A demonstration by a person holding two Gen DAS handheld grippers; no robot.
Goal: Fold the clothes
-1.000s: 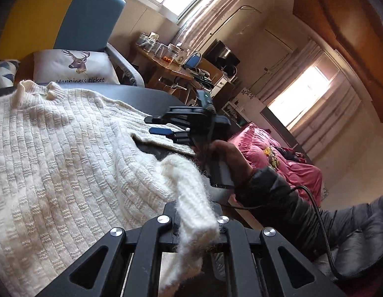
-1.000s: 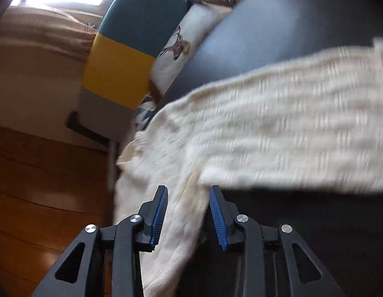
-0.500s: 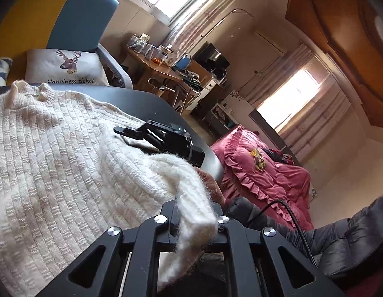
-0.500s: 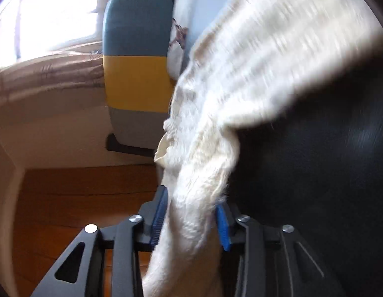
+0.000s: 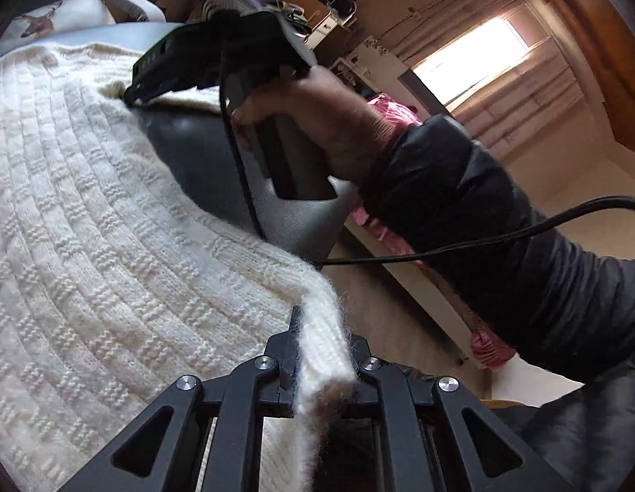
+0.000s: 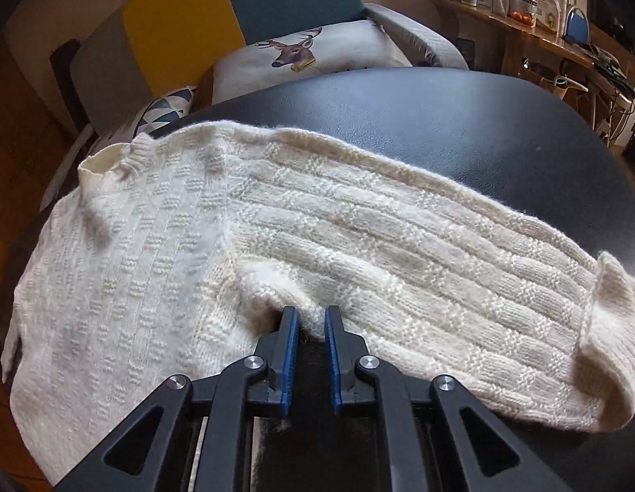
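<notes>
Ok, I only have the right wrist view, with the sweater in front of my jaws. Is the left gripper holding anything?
Observer: Yes, the left gripper is shut on a ribbed edge of the sweater.
Operator: How does my right gripper look from there?
Observer: The right gripper, whose jaws have just been closing, has its tips at the sweater's far edge.
Operator: Anything near it?
Observer: A black cable crosses the dark sleeve of the arm holding it.

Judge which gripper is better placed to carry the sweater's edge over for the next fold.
Left. The left gripper is clamped on the cream sweater's ribbed edge; the right gripper has been closing at the sleeve fold, its grip uncertain.
</notes>
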